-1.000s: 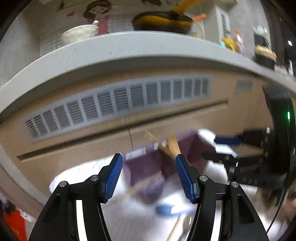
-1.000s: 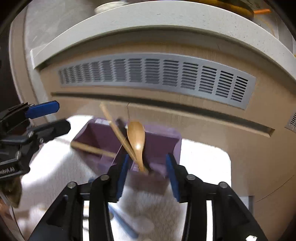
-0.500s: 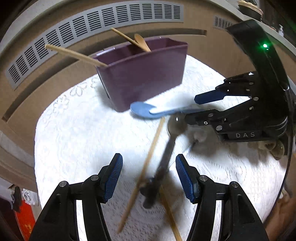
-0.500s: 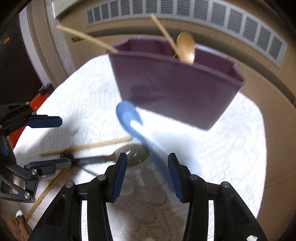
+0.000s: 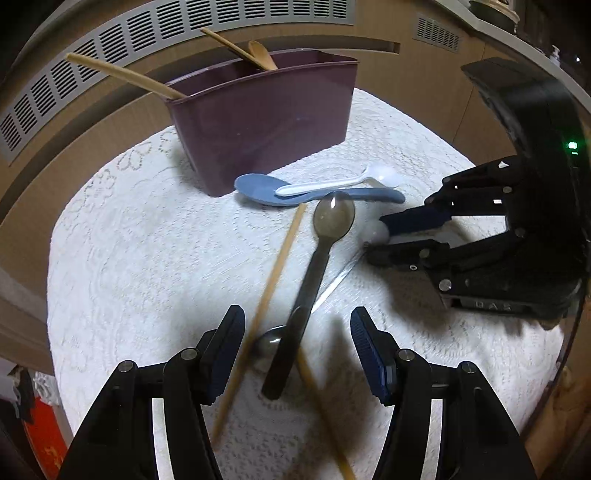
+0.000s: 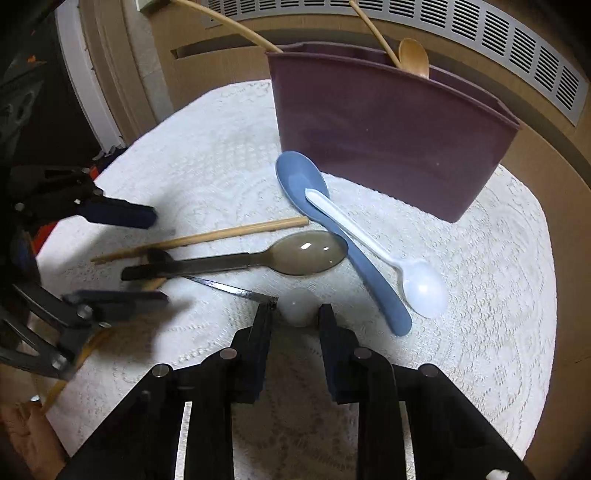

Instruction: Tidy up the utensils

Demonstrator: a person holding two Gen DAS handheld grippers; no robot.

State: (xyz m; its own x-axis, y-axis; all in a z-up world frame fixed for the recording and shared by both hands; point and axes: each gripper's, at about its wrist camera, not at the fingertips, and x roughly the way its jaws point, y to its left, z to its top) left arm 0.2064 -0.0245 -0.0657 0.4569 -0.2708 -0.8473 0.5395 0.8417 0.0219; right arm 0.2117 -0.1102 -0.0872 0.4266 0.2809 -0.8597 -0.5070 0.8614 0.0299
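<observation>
A purple utensil holder point(image 5: 266, 118) point(image 6: 388, 136) stands at the back of the white cloth and holds chopsticks and a wooden spoon point(image 6: 413, 59). In front lie a blue spoon point(image 5: 266, 190) point(image 6: 303, 181), a white plastic spoon point(image 5: 369, 177) point(image 6: 417, 284), a dark translucent spoon point(image 5: 325, 236) point(image 6: 295, 254), wooden chopsticks point(image 5: 273, 273) point(image 6: 207, 236) and a metal piece point(image 6: 236, 290). My left gripper point(image 5: 297, 345) is open over the dark spoon's handle. My right gripper point(image 6: 295, 314) point(image 5: 376, 236) is open around a small clear spoon bowl point(image 6: 299, 306).
The round table has a white lace cloth point(image 5: 147, 258) point(image 6: 480, 295). A wooden cabinet with grey vent grilles point(image 5: 184, 22) point(image 6: 480, 29) stands close behind the holder. The table edge drops off at left and right.
Both grippers dropped from facing the cabinet to low over the table. The left came over the dark spoon's handle, the right came down around the clear spoon bowl.
</observation>
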